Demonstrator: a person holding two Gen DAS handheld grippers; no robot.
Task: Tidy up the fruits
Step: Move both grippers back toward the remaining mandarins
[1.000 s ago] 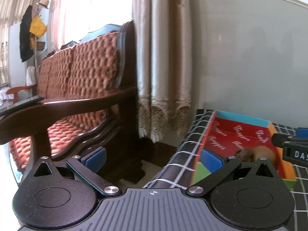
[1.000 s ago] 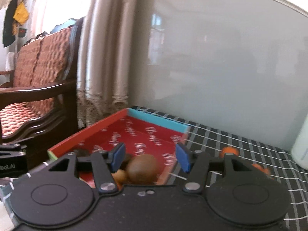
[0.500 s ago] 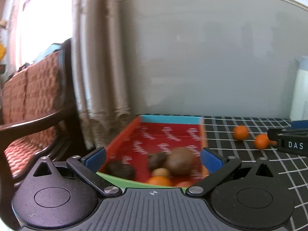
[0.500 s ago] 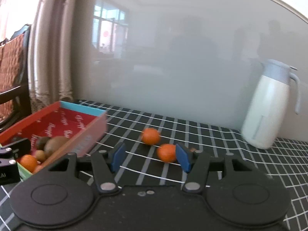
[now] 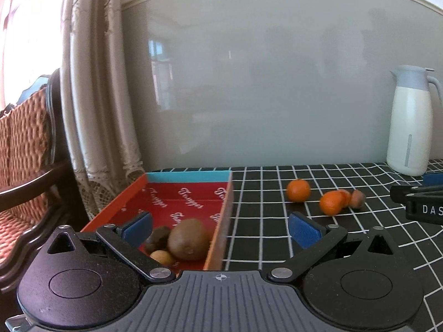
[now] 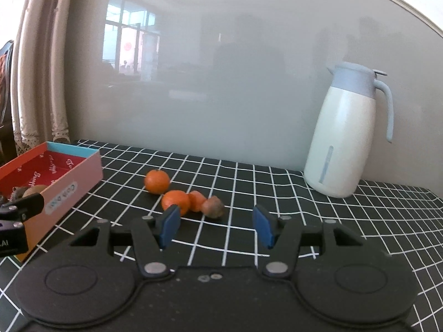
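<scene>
Lying loose on the black grid-checked counter [image 6: 277, 182], three round orange tangerines [image 6: 157, 181] and a brown fruit have swung into view beside the red cardboard box [image 6: 69, 171]; both grippers' blue fingers [image 6: 170, 225] stand apart, empty, so picking begins.

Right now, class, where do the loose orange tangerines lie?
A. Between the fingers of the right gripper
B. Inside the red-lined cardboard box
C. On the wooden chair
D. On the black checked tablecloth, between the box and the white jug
D: the orange tangerines sit on the black checked tablecloth, right of the red-lined cardboard box and left of the white thermos jug.
</scene>
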